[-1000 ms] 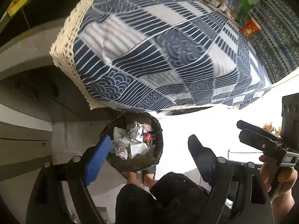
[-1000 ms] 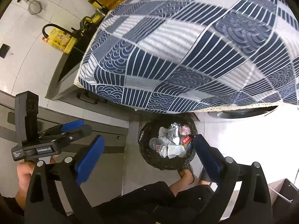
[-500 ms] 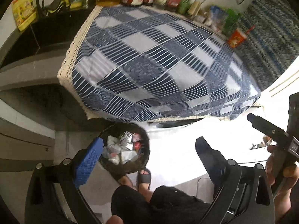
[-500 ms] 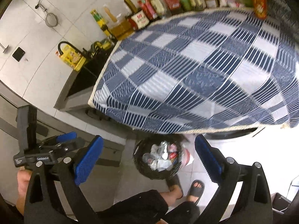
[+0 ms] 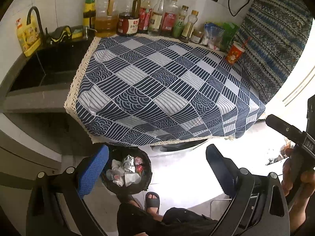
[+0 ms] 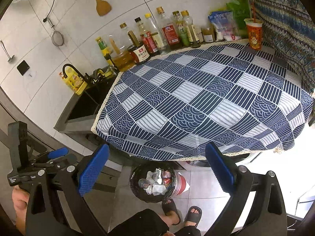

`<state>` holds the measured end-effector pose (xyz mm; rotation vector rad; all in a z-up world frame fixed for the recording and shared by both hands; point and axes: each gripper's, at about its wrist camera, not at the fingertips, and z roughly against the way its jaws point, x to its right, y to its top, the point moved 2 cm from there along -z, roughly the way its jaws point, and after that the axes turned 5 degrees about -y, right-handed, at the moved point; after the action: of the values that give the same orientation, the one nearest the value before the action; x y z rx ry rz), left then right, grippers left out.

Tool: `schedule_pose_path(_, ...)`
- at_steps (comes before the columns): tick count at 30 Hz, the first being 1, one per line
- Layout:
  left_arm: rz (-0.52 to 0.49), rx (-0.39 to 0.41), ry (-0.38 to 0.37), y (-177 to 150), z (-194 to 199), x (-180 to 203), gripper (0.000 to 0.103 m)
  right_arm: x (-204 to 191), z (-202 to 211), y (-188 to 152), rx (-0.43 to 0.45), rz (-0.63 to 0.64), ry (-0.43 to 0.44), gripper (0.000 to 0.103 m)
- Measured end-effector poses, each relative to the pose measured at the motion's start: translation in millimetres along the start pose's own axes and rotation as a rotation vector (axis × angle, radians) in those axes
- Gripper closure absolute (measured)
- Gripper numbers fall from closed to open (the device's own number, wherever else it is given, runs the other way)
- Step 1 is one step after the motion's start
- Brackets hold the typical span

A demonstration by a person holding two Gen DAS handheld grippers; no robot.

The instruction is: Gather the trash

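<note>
Left wrist view shows the left gripper [image 5: 157,169] spread wide and empty, the trash bin [image 5: 128,174] full of wrappers at seven o'clock between its pads. Right wrist view shows the right gripper [image 6: 157,169] equally released, the bin at six o'clock, plus a wooden spatula [image 6: 101,4] hanging at eleven.

1. Woven cloth [image 5: 161,90], matt, lace-trimmed, covers the worktop.
2. Bin liner [image 5: 145,184]: glossy black plastic; crumpled paper and foil [image 5: 129,162] inside.
3. Gripper pads [image 6: 92,171]: textured blue rubber.
4. Wall tiles [image 6: 78,25] glossy.
</note>
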<state>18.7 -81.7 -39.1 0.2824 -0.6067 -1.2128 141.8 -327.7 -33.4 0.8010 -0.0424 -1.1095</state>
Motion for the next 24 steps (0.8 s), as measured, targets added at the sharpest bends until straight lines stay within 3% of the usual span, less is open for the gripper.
schedule_pose_path(24, -0.045, 0.069, 0.038, 15.9, 31.7, 20.9, 0.007, -0.5, 27.6, 12.9, 0.040, 0.036, -0.020, 0.006)
